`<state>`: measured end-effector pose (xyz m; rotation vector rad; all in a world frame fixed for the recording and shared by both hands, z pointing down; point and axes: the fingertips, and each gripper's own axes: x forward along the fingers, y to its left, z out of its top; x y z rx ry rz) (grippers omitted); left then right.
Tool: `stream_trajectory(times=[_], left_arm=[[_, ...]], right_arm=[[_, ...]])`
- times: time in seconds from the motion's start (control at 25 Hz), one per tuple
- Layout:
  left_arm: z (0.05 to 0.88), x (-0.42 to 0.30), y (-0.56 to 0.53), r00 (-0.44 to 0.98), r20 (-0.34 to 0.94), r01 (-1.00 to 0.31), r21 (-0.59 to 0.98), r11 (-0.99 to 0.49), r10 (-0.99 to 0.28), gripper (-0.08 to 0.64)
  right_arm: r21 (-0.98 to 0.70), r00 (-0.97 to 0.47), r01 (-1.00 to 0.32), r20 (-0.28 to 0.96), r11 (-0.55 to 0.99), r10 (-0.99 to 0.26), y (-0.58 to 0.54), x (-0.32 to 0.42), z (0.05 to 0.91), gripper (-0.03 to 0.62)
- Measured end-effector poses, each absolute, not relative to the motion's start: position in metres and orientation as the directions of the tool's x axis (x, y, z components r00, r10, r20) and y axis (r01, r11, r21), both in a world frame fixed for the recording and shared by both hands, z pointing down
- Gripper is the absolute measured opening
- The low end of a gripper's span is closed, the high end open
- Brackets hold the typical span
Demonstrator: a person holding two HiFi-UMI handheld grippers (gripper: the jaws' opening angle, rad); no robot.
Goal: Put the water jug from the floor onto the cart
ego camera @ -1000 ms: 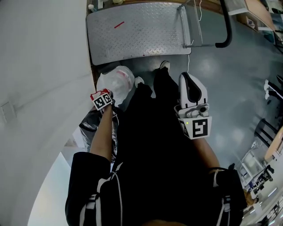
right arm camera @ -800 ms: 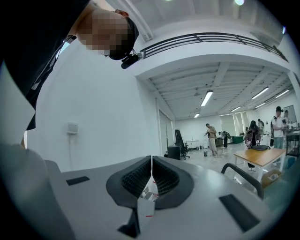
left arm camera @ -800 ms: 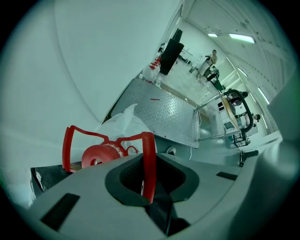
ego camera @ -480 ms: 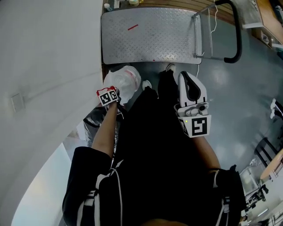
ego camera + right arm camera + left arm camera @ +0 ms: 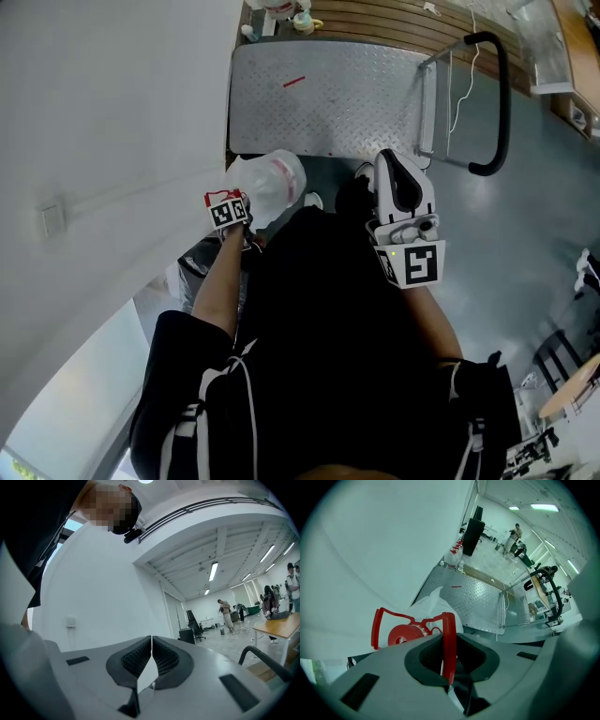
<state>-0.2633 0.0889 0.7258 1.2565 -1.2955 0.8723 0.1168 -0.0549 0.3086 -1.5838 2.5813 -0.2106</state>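
While we look down from the head view, the water jug (image 5: pixel 269 186) hangs under the left gripper (image 5: pixel 234 214) just at the cart's (image 5: pixel 347 103) near edge, by the corner closest to the wall (image 5: pixel 103 122). It is not on the ribbed metal deck yet. This view hides the jaws under the marker cube, so how the jug is held cannot be read here.

From the left gripper view we get what the head view lacks. The red handle (image 5: pixel 449 639) of the jug runs upright between the two dark pads, and the pads are clamped on it. The jaws have just been opening a touch, with the handle between them. Beside the handle sits the red cap (image 5: pixel 403 633), and beyond the jug lies the cart's deck with its black push bar (image 5: pixel 553 588) at the far side. Whether the jug's base is clear of the floor, neither view shows.

Over the cart's near edge, toward the push-bar end, the right gripper (image 5: pixel 398 164) points across the room. In the head view we see only its white back. Its own view shows the pads pressed together with nothing between them, and past them a white wall and a distant hall with people, but no jug.

Only the head view shows the small bottles (image 5: pixel 302 21) past the cart's far edge, and a crumpled black bag (image 5: pixel 202 272) against the wall, farther from the cart than the jug.
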Motion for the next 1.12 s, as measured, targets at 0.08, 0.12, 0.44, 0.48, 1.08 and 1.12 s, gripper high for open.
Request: stream_trajectory(times=[0.08,0.12,0.44,0.48,1.08,1.12], left_arm=[[0.723,-0.25,0.078,0.129,0.974,-0.971,0.162,0.175,-0.189,0.069],[0.721,-0.243,0.071,0.126,0.973,-0.971,0.161,0.177,-0.194,0.069],[0.701,-0.202,0.009,0.105,0.963,-0.977,0.147,0.157,-0.248,0.071],[0.7,-0.195,0.001,0.11,0.961,-0.978,0.151,0.147,-0.254,0.071],[0.701,-0.09,-0.116,0.237,0.939,-0.971,0.229,-0.06,-0.25,0.075],[0.703,-0.084,-0.126,0.249,0.938,-0.968,0.237,-0.081,-0.242,0.074]], right_arm=[[-0.192,-0.458,-0.87,-0.023,0.454,-0.888,-0.067,0.133,0.311,0.02],[-0.2,-0.459,-0.868,-0.025,0.454,-0.888,-0.073,0.142,0.312,0.02],[-0.206,-0.498,-0.849,-0.002,0.487,-0.867,-0.102,0.179,0.321,0.02],[-0.207,-0.495,-0.851,0.006,0.484,-0.869,-0.104,0.181,0.324,0.02],[-0.106,-0.409,-0.908,0.018,0.405,-0.913,-0.118,0.208,0.323,0.02],[-0.097,-0.401,-0.912,0.015,0.398,-0.916,-0.12,0.206,0.32,0.02]])
